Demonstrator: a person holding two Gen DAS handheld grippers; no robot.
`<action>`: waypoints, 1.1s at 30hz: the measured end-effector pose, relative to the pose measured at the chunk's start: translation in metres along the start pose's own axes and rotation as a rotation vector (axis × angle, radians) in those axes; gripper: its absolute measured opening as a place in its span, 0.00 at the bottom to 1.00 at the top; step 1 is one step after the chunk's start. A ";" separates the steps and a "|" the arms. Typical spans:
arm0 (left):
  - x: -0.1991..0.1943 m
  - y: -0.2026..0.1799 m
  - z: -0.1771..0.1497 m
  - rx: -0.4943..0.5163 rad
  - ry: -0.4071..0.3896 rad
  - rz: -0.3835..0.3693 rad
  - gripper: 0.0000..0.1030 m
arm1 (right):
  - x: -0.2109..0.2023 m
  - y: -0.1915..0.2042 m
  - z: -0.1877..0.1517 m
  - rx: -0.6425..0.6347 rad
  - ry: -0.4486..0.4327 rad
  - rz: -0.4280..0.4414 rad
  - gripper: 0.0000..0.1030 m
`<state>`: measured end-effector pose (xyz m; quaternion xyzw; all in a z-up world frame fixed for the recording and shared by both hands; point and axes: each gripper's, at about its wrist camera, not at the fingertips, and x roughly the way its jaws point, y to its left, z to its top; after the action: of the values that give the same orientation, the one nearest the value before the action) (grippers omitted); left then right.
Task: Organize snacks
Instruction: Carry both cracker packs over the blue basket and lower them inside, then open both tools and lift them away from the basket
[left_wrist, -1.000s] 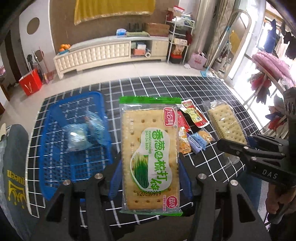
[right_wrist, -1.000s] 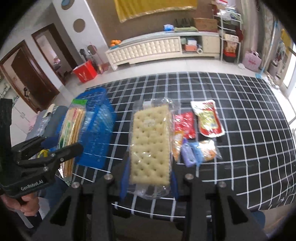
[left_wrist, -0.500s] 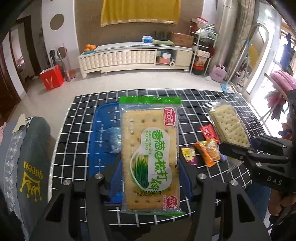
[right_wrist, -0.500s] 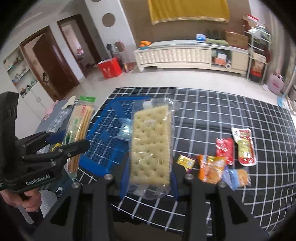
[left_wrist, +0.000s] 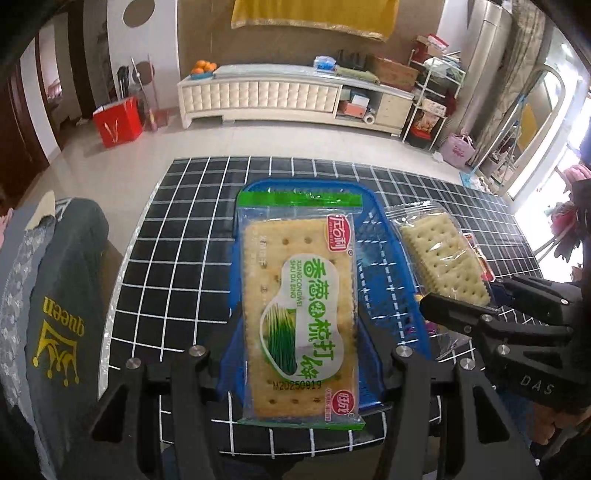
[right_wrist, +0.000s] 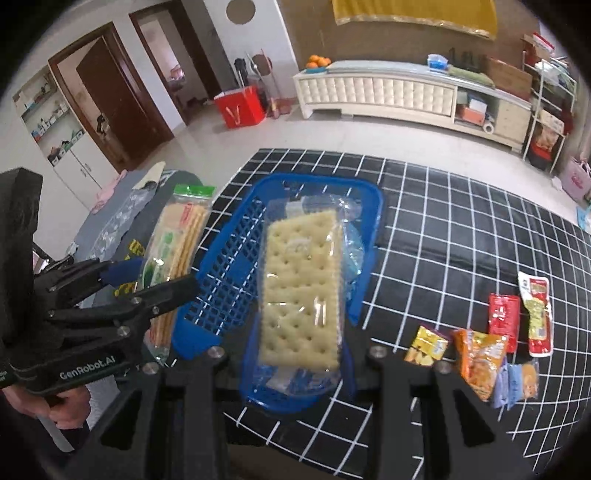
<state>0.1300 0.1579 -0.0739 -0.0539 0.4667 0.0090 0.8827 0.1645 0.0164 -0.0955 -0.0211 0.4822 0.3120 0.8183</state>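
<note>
My left gripper (left_wrist: 299, 350) is shut on a green-labelled cracker pack (left_wrist: 299, 295), which hangs flat over the blue plastic basket (left_wrist: 388, 266). In the right wrist view my right gripper (right_wrist: 301, 354) is shut on a clear-wrapped cracker pack (right_wrist: 301, 291), also over the blue basket (right_wrist: 229, 280). A clear wrapper lies inside the basket under that pack. Each gripper shows in the other's view: the right gripper (left_wrist: 461, 295) with the clear pack (left_wrist: 439, 254), the left gripper (right_wrist: 166, 275) with the green pack (right_wrist: 173, 254) edge-on.
Loose snacks lie on the black grid tablecloth (right_wrist: 461, 229) to the right: a yellow packet (right_wrist: 426, 345), an orange packet (right_wrist: 480, 358), a red sachet (right_wrist: 502, 317) and a sausage pack (right_wrist: 535, 317). A grey garment (left_wrist: 62, 314) hangs on a chair at the left.
Both grippers have carried their cracker packs leftward, from above the loose snacks to above the blue basket. Both stay shut on their packs.
</note>
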 end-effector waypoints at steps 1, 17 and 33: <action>0.004 0.004 0.000 -0.005 0.009 -0.004 0.51 | 0.003 0.001 0.000 -0.002 0.007 -0.002 0.41; 0.050 0.014 0.002 -0.027 0.094 -0.050 0.51 | 0.049 0.006 0.002 -0.029 0.102 -0.060 0.41; 0.049 0.012 -0.001 0.017 0.087 -0.047 0.56 | 0.058 0.003 0.003 -0.033 0.107 -0.075 0.49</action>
<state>0.1561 0.1681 -0.1163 -0.0578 0.5034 -0.0179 0.8620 0.1848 0.0486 -0.1399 -0.0695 0.5189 0.2873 0.8021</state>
